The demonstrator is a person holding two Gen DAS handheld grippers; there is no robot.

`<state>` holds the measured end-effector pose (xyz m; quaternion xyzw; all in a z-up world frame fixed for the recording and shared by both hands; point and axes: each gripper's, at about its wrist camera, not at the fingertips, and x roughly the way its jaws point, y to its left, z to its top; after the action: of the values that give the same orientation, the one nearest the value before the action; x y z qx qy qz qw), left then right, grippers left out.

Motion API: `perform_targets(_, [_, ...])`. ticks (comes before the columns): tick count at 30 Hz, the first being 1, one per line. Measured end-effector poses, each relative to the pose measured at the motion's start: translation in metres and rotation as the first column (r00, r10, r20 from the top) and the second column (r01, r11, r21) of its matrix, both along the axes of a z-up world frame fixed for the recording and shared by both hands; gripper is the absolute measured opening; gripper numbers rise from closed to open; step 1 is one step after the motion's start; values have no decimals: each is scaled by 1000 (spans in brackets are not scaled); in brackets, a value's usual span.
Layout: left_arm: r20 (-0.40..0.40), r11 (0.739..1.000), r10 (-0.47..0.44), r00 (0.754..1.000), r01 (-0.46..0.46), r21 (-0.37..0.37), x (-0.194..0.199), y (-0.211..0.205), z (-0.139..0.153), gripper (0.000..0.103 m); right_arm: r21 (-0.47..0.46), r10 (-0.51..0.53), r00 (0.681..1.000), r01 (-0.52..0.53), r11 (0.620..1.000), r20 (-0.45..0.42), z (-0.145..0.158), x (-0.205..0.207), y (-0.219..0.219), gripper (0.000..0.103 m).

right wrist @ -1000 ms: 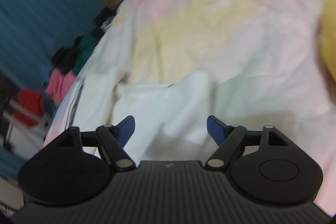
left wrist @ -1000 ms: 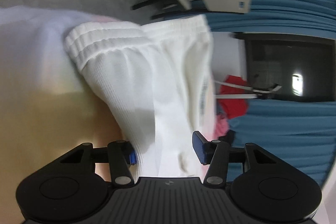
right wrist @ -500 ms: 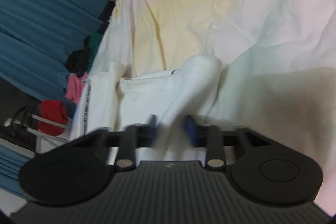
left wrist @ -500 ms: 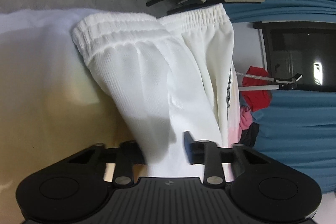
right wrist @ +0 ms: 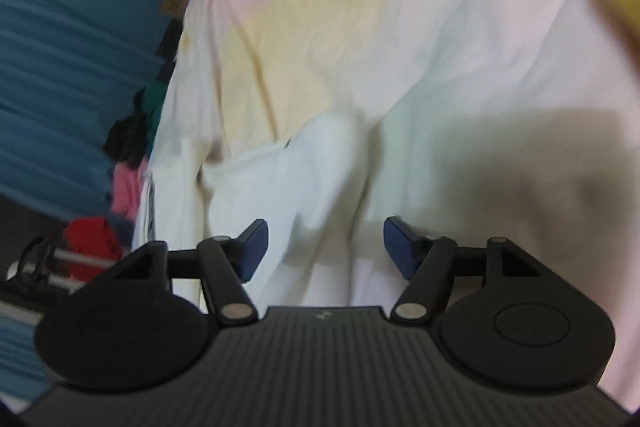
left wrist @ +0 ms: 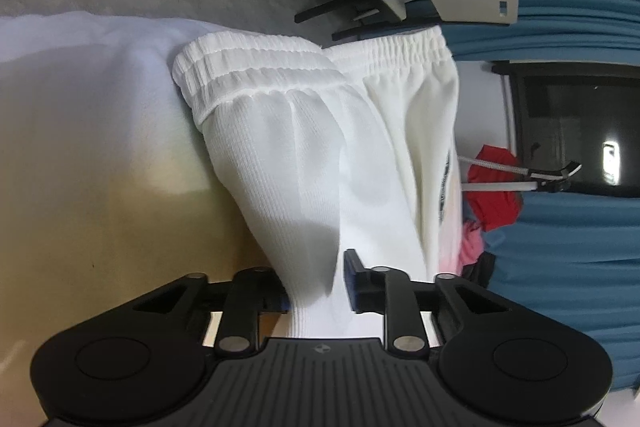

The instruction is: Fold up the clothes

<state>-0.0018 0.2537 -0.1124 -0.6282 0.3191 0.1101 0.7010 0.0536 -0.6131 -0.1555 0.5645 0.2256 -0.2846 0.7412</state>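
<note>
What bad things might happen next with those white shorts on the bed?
1. The left gripper and right gripper have both just been opening, with the white shorts between the jaws but no longer pinched, so the fold may spring back.
2. The shorts lie by the bed's edge, above the clothes pile; a nudge might slide them off.
3. The right view is blurred, so a re-grab might miss.

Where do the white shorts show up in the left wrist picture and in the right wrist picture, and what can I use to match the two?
Left wrist: white shorts fill the centre, elastic waistband at top, fabric running down between the hand-held gripper's pads.
Right wrist: white shorts lie left of centre, low in the picture, on the pastel sheet.
Shared landmark: the red garment on a rack, right of centre in the left view, at lower left in the right view.
</note>
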Motion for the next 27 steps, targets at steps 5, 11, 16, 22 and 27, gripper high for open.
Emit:
perform_targets(5, [12, 998, -15, 1000, 16, -57, 8, -1, -9, 39, -172, 87, 992, -102, 980, -89, 1, 30, 3, 33])
perform_targets(11, [103, 999, 42, 994, -45, 26, -1, -4, 11, 7, -182, 7, 1000, -2, 983, 29, 15, 16, -4, 9])
perform_targets(16, [264, 990, 53, 963, -85, 111, -23, -12, 50, 6, -322, 8, 993, 31, 946, 118, 64, -9, 10, 8])
perform_targets(22, [287, 974, -56, 956, -10, 225, 22, -13, 101, 6, -445, 60, 990, 3, 895, 128, 112, 25, 15, 8])
perform_targets(27, [239, 968, -104, 965, 42, 249, 129, -4, 119, 7, -513, 130, 987, -62, 856, 98, 134, 129, 25, 8])
